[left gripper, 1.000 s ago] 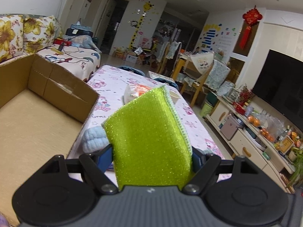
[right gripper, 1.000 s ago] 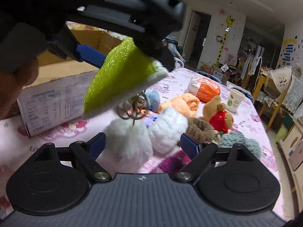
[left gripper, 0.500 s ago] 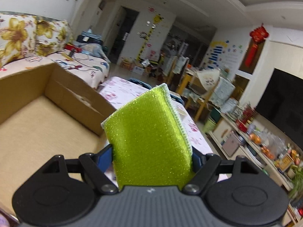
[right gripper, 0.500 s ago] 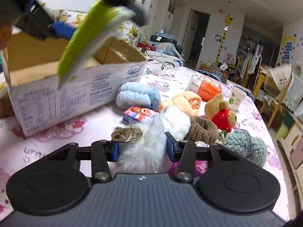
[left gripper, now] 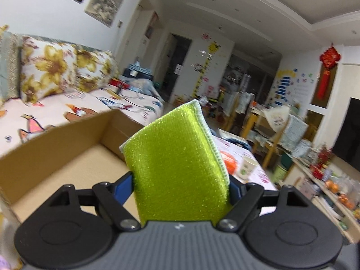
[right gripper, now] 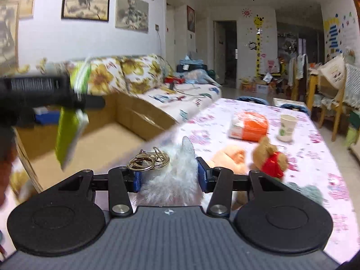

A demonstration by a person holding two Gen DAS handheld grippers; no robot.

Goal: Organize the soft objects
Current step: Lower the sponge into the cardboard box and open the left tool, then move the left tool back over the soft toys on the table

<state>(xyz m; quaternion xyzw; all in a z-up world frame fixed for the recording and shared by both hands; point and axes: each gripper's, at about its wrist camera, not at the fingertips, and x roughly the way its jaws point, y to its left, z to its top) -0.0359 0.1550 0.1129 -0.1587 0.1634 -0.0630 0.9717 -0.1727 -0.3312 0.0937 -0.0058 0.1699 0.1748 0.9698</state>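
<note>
Left tongs (left gripper: 181, 185) are clamping the green scrub sponge (left gripper: 177, 164) over the cardboard box (left gripper: 67, 157); right tongs (right gripper: 168, 177) are squeezing the white pompom keychain (right gripper: 173, 180) above the tabletop (right gripper: 315, 157). Both look light and squashy; mid-body grips should suit.

**A:** Anything worth noting about how the rig itself is built?

**B:** Same build on both sides. On the left gripper (left gripper: 181, 186), a dark grey ribbed housing is flanked by two round black discs, and a small white logo is stamped at the top centre. Black linkage arms with triangular cut-outs are pinned by silver screws, and the fingers (left gripper: 122, 185) are faced with blue pads.

**A:** And the right gripper (right gripper: 169, 177)?

**B:** Identical: grey ribbing, black discs, silver screws, blue pads (right gripper: 203, 177), a diamond-ish white mark. A blurred bit of skin (right gripper: 5, 157) is seen at the left edge, reddish-brown.
</note>
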